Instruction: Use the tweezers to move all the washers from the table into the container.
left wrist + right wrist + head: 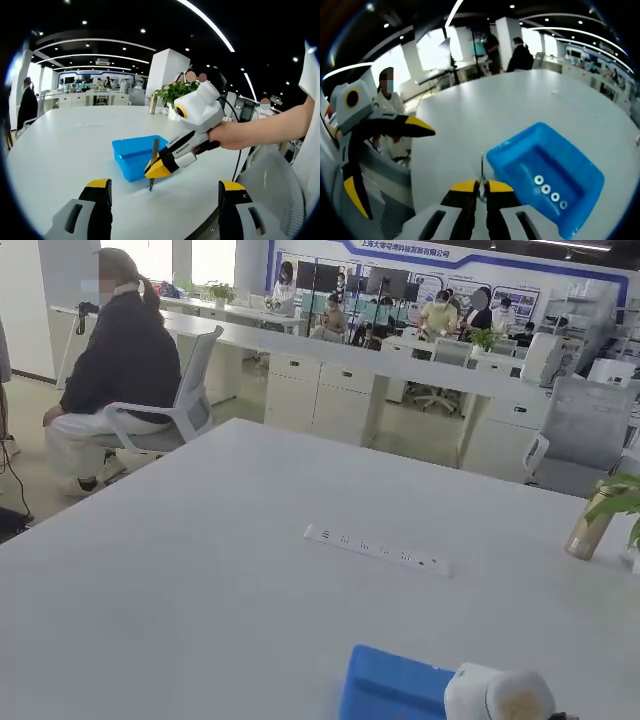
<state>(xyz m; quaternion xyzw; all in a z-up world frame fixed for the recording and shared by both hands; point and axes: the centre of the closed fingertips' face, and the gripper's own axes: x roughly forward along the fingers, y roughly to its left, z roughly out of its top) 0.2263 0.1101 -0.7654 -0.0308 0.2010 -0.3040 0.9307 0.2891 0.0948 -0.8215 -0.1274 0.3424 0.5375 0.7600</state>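
Right tongs (482, 186) are pressed together on the tweezers (481, 170), pinching them near the upper end. In the left gripper view the tweezers stand almost upright, leaning slightly. Their point hangs down at the worktop (65, 150) just in front of the near corner of the blue container (135, 155); whether the tip touches the surface cannot be told. A hand (227, 136) wraps the handle of the right tongs, with a bare forearm running off to the right and the yellow tips angled down and to the left. Left tongs (165, 183) are spread wide apart, holding nothing, low over the worktop edge and aimed at the container. Four washers (549, 190) lie in a short slanting row on the container floor, toward its near side. In the right gripper view the tweezers' long axis runs straight ahead from the jaws, ending just beside the container's near left edge. A white power strip (378, 548) lies farther along the worktop. A line of blue Chinese lettering (400, 252) runs across the far wall, too small to read with certainty.
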